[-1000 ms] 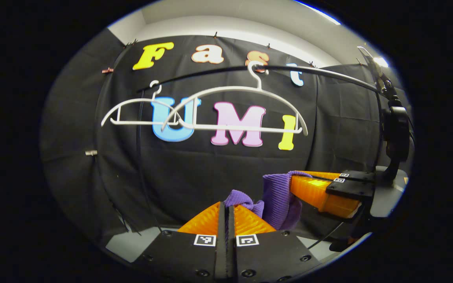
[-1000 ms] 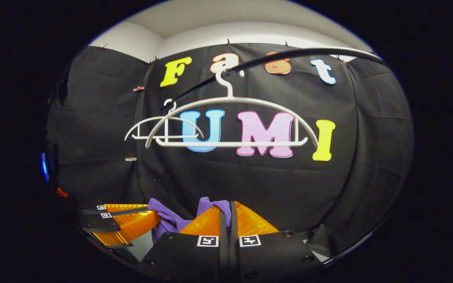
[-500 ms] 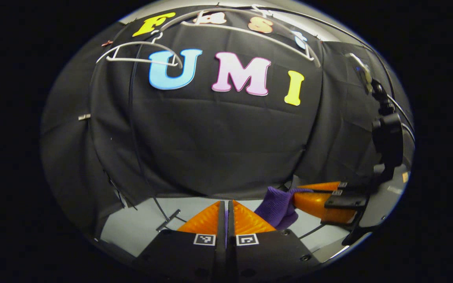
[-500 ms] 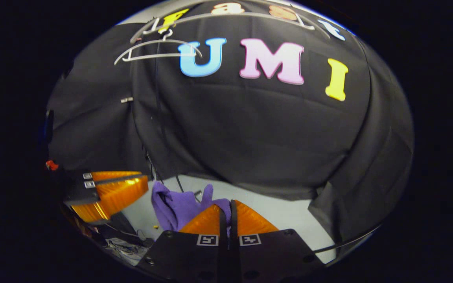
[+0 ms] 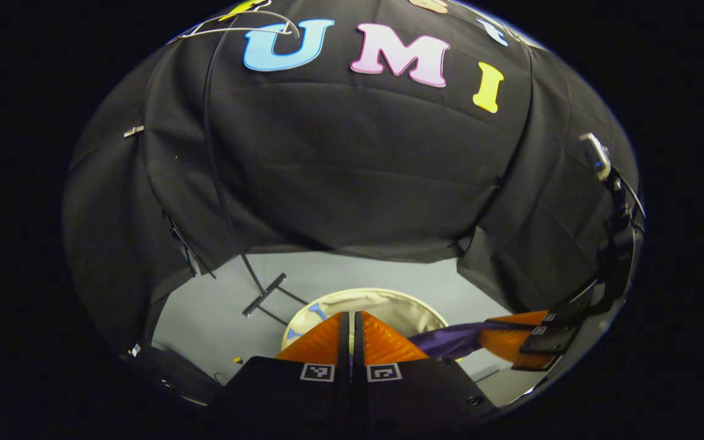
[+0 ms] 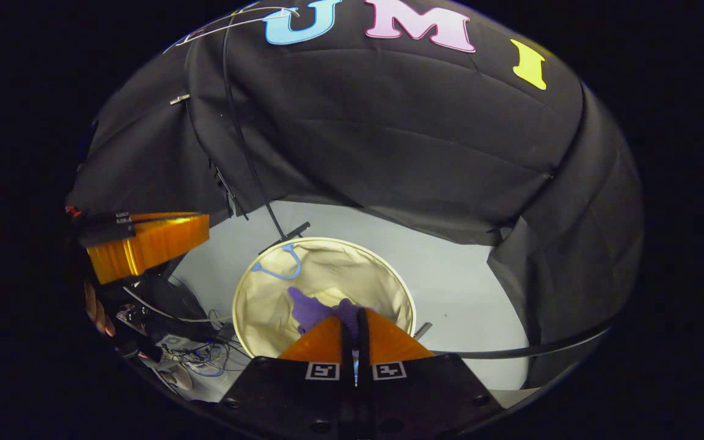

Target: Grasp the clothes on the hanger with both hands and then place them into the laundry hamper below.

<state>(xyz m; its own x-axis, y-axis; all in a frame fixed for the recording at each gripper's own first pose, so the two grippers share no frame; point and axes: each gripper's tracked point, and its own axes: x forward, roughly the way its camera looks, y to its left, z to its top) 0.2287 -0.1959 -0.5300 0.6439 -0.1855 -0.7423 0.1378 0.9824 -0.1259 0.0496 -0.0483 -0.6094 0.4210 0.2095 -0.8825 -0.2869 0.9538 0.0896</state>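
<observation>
Above the laundry hamper [image 6: 248,287], both grippers hold the purple garment [image 6: 315,310], off its hanger: right gripper [image 6: 354,330] fingers clamped on it, left gripper [image 5: 351,330] fingers together, seemingly pinching it. Lowering and release remain.

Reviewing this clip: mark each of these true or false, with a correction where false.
1. The purple garment is pinched in the right gripper above the laundry hamper. True.
2. The hamper is black. False: it is cream, with a blue handle loop.
3. The right gripper's fingers are spread wide. False: they are closed on the cloth.
4. The hamper stands on the light floor. True.
5. The garment hangs on a hanger. False: the grippers hold it.
</observation>
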